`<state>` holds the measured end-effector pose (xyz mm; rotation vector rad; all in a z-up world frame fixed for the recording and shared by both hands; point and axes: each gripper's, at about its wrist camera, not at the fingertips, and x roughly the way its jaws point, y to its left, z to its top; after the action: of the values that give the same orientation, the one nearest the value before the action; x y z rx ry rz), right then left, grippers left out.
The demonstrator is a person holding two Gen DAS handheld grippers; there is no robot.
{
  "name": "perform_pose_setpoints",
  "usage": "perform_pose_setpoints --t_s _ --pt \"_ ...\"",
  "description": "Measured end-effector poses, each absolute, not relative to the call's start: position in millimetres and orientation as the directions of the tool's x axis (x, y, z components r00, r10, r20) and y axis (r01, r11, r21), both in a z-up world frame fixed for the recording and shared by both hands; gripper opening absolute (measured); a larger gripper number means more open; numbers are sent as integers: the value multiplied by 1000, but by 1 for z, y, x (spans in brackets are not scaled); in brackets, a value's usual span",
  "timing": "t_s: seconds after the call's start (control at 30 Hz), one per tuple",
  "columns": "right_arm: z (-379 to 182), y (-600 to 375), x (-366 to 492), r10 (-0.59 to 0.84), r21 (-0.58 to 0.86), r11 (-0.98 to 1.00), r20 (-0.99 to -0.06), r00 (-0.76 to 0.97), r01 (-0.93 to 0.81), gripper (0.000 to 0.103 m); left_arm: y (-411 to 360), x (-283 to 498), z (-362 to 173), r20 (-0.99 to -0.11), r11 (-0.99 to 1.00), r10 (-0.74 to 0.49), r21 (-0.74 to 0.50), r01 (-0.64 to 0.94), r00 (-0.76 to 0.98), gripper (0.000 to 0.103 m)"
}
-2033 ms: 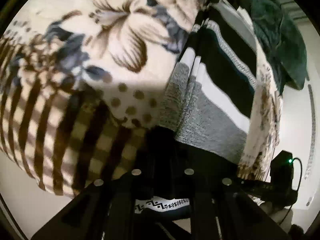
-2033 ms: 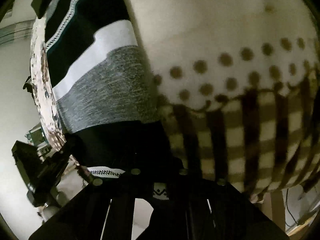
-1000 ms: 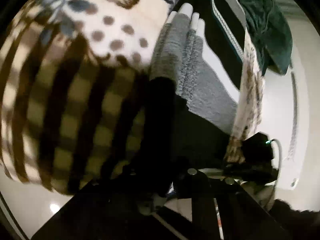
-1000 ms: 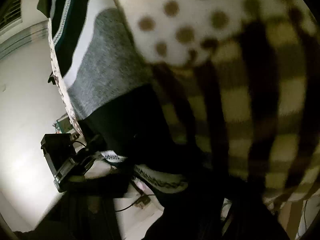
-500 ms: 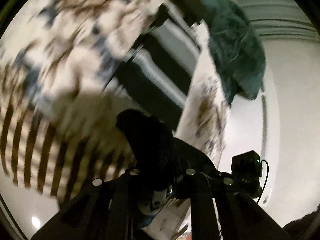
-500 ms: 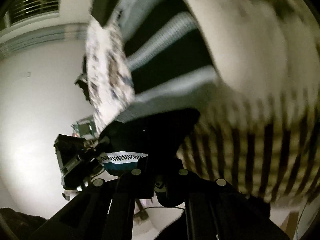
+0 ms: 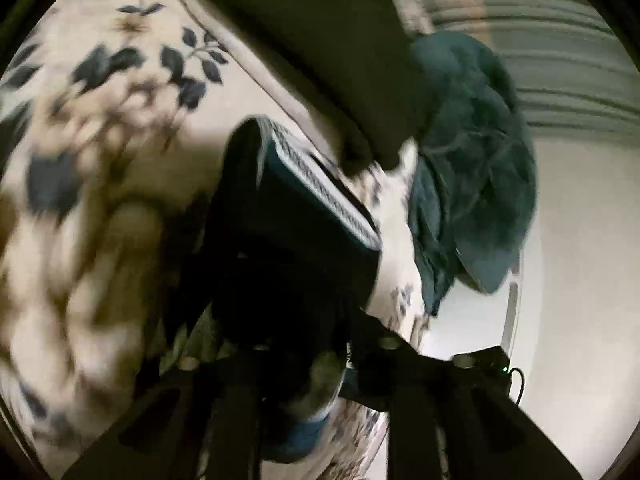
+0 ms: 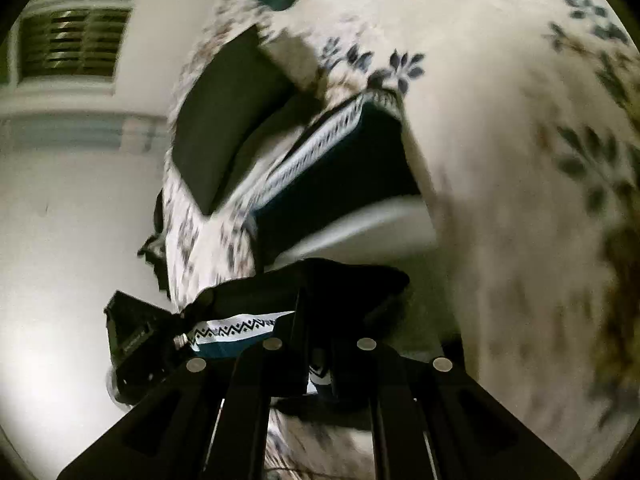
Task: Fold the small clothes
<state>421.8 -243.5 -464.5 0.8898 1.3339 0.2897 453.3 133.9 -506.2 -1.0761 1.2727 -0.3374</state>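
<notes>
A small striped garment with black, white, grey and teal bands and a zigzag trim lies on the floral blanket (image 7: pixel 80 92). My left gripper (image 7: pixel 316 344) is shut on the garment's black hem (image 7: pixel 280 280), lifted and carried over its upper part (image 7: pixel 320 184). My right gripper (image 8: pixel 320 344) is shut on the other end of the same hem (image 8: pixel 340 280), with the zigzag trim (image 8: pixel 236 330) hanging beside it. The rest of the garment (image 8: pixel 340 168) lies flat ahead. Both views are motion-blurred.
A black folded cloth (image 7: pixel 320 40) lies beyond the garment; it also shows in the right wrist view (image 8: pixel 224 120). A dark teal garment (image 7: pixel 472 160) is heaped at the blanket's far edge. The blanket (image 8: pixel 500 120) covers the surface. A window with blinds (image 8: pixel 68 44) is on the wall.
Both grippers lifted the garment's black hem off the blanket's striped edge and swung it forward over the garment's upper part. The views tilted up toward the far side.
</notes>
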Motion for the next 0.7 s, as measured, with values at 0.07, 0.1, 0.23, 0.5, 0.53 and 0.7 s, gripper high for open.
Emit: perform_pose_setpoints --t_s 0.07,0.1,0.23,0.5,0.53,0.7 --pt "-479 -252 455 662 711 605 -699 269 359 16 142 476 -515 -566 449 -751 -816 -364 341 71" --pt "-483 -255 465 679 727 573 -680 278 379 30 147 481 -513 -546 427 -753 -830 -360 367 71" --pt "-472 -266 475 680 773 528 -633 371 351 61 165 482 -498 -536 441 -738 -843 -309 410 72" --pt "-485 -245 467 468 512 835 -854 229 201 62 118 486 -515 -815 824 -535 -561 -73 222 72" --pt "-490 -243 467 446 485 852 -870 211 196 62 113 491 -521 -820 830 -531 -554 -63 214 72" --pt "-500 -240 489 415 461 866 -879 236 195 21 98 519 -521 -815 845 -511 -534 -13 274 18"
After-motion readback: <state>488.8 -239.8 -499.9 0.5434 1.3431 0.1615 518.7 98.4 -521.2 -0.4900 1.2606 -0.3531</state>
